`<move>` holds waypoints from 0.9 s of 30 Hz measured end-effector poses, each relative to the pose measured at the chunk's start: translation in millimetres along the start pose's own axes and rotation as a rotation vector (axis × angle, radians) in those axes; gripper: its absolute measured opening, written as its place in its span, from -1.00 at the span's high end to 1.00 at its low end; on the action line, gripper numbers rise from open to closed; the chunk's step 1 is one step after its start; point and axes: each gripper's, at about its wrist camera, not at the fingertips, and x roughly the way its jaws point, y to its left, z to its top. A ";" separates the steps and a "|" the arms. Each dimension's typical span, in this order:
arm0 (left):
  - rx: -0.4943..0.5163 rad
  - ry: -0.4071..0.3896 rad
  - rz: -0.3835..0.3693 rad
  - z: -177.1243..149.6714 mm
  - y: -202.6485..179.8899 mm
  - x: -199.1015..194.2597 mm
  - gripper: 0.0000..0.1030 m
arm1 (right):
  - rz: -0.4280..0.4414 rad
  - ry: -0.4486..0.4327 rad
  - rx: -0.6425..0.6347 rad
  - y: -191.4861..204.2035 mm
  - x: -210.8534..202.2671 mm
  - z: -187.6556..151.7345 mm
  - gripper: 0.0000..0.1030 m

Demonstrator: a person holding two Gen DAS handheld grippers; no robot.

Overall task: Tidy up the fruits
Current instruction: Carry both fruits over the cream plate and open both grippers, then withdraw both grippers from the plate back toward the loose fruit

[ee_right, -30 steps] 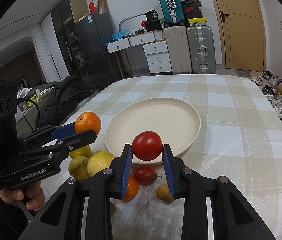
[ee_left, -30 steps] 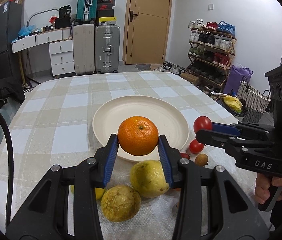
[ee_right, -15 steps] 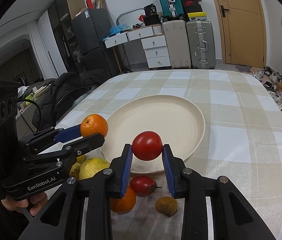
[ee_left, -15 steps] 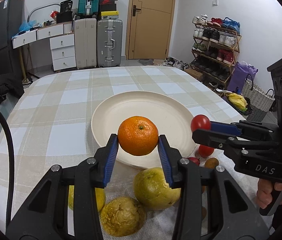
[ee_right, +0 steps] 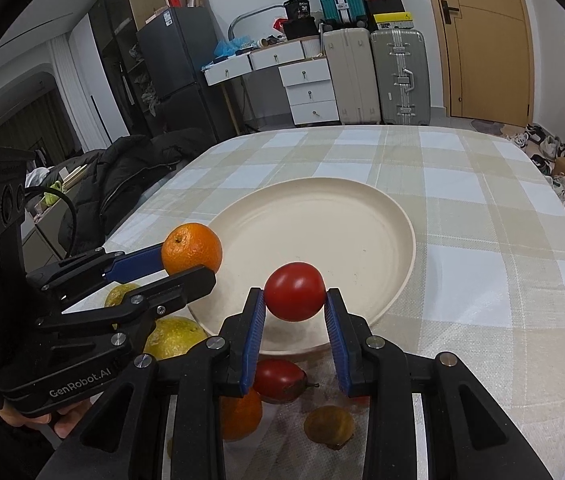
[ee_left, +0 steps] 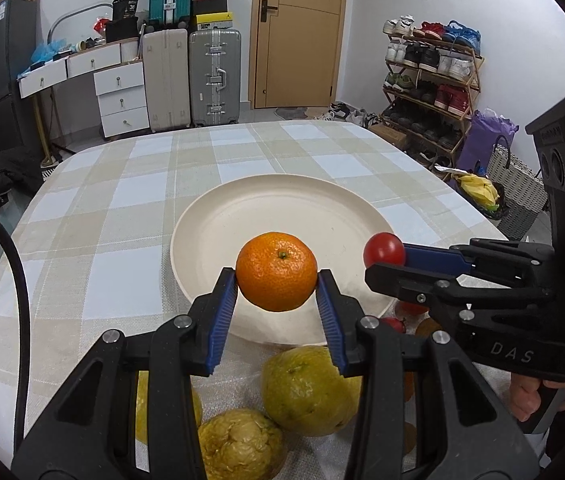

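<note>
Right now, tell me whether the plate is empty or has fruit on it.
Empty. The plate shows a bare cream surface; the orange and tomato hang above its near rim, clamped in jaws.

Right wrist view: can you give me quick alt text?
The right gripper clamps a round red tomato over the near rim of an empty cream round plate on a checked tablecloth. At left, the left gripper holds an orange mandarin; more fruit lies below.

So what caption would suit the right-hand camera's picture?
Right gripper holds a red tomato over the near edge of the cream plate; left gripper brings an orange.
</note>
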 end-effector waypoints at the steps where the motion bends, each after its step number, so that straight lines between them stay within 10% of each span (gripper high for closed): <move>1: 0.001 0.006 0.002 0.1 -0.3 1.8 0.26 | -0.001 0.004 0.004 -0.9 1.5 0.1 0.39; 10: 0.001 0.043 -0.001 -2.6 -1.5 13.6 0.26 | -0.004 0.024 0.034 -6.1 10.3 -2.2 0.38; 18: -0.003 0.019 -0.001 -6.5 -0.1 1.0 0.20 | -0.027 -0.056 0.032 -4.6 -10.9 -4.2 -0.50; 27: -0.022 -0.078 0.033 -16.7 8.9 -46.3 -0.67 | -0.075 -0.063 0.031 -12.8 -30.1 -16.6 -0.99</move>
